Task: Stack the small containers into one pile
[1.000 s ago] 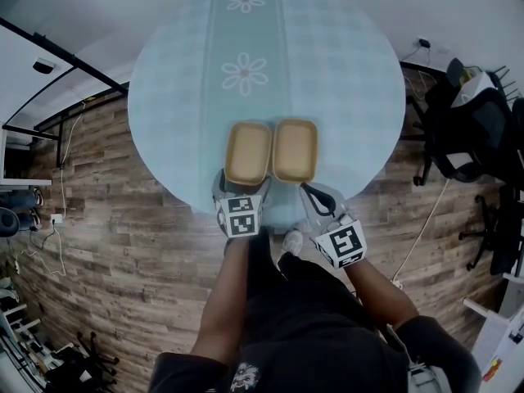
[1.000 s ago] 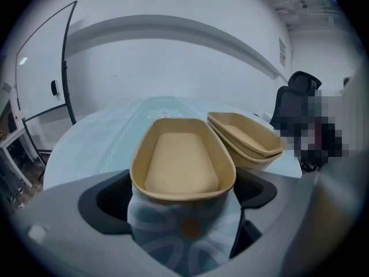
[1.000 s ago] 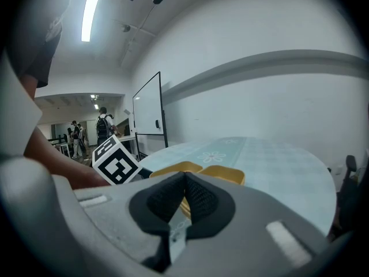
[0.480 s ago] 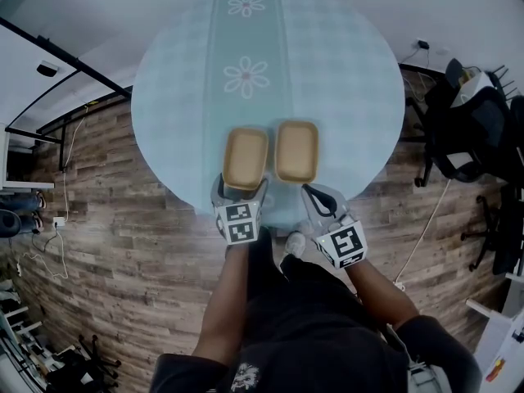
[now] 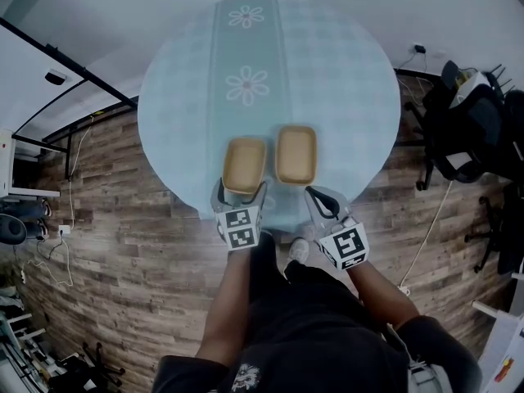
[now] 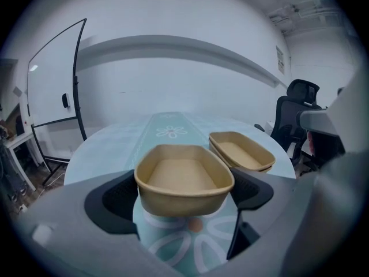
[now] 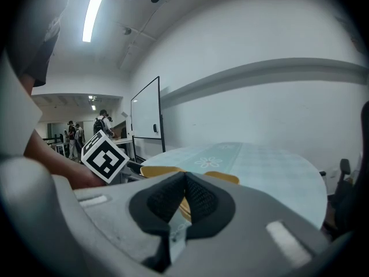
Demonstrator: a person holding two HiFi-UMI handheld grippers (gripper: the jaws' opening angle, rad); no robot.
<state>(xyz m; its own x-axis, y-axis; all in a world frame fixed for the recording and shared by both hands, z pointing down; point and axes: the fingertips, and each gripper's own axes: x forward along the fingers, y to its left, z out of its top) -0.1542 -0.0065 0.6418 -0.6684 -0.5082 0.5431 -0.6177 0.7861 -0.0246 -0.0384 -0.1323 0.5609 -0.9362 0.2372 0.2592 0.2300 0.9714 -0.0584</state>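
Stacking, first lift: left gripper (image 6: 184,192), fingers (image 6: 118,198) just closing on the sides of the tan container (image 6: 184,180), apparently clear of the counter (image 5: 344,72) — right gripper (image 7: 184,198) fingers (image 7: 202,199) shut, empty; next, likely: carry over the neighbouring container (image 6: 242,152), lower squarely in.

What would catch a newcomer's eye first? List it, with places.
The left gripper, whose fingers have just been closing, clasps a tan container at the near edge of the round flowered table. A nested pair of containers sits beside it. The right gripper hangs shut and empty.
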